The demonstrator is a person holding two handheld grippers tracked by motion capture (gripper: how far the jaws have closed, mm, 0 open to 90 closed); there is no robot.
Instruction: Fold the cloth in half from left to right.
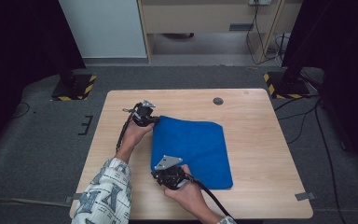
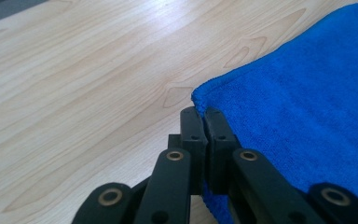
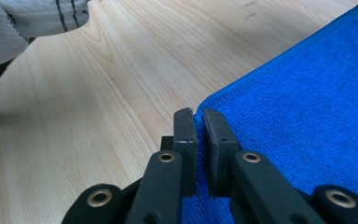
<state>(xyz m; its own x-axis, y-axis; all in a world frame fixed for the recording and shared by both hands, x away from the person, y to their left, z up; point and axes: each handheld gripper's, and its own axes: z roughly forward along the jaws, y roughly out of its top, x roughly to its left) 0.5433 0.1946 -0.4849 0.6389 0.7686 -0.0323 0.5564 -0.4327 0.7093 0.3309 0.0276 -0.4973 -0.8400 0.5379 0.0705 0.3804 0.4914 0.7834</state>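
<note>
Both grippers are clamped on the same blue microfiber towel (image 1: 191,151), one per corner. From the high view, the left gripper (image 1: 153,119) has the far-left corner and the right gripper (image 1: 167,176) has the near-left corner, so the whole left edge is pinched. That towel lies flat on the wooden table (image 1: 261,163), roughly square but a bit longer front to back, with its long axis running away from the person and skewed slightly, the far edge sitting further left than the near one.

Left gripper view: jaws shut tight on the towel's hemmed corner (image 2: 203,95), fabric bunched just past the tips.

Right gripper view: same deal, jaws pressed on the hem (image 3: 199,112) with a thin sliver of blue between them, and a patterned sleeve (image 3: 23,23) in the top corner.

Handling-wise I'd say it's light, floppy and a little grippy, no stiffness at all, so it'll sag between the two hands. Corners on the stitched hem look like the right spots to grab.
</note>
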